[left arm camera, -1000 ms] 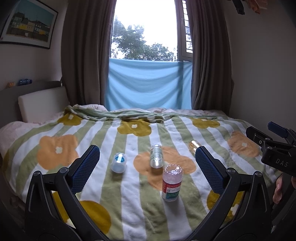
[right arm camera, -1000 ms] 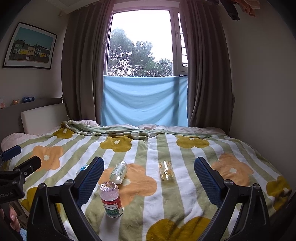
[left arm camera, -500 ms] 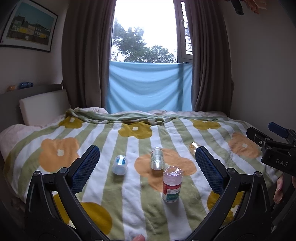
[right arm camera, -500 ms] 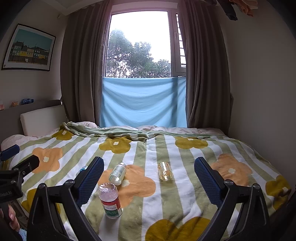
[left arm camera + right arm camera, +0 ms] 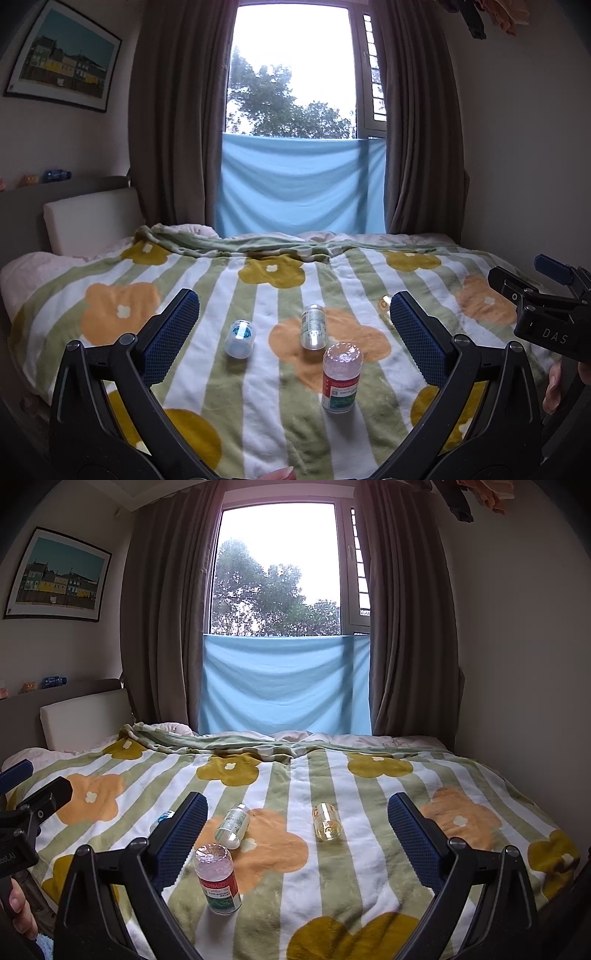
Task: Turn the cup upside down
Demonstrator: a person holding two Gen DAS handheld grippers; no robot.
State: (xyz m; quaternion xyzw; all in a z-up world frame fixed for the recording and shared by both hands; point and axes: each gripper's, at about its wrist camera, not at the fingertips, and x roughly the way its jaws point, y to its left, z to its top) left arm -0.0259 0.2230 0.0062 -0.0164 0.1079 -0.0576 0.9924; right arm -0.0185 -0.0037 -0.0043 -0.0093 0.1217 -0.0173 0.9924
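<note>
Several small containers sit on the flowered blanket (image 5: 258, 398). A clear one with a red and green label (image 5: 341, 380) (image 5: 218, 880) stands upright. A clear bottle (image 5: 314, 328) (image 5: 232, 827) lies on its side behind it. A white and blue cup (image 5: 240, 338) lies to the left, half hidden behind a finger in the right wrist view (image 5: 160, 818). A small amber glass (image 5: 325, 821) lies to the right, mostly hidden in the left wrist view (image 5: 384, 304). My left gripper (image 5: 291, 306) and right gripper (image 5: 297, 801) hover open and hold nothing, short of all of them.
The bed runs back to a curtained window with a blue cloth (image 5: 284, 683). A headboard with a white cushion (image 5: 88, 218) is at the left and a bare wall (image 5: 517, 664) at the right. A hand (image 5: 552, 387) holds the other gripper at the frame edge.
Both cameras have drifted slightly, with a small shift of the scene. The containers have not moved and both grippers stay open.
</note>
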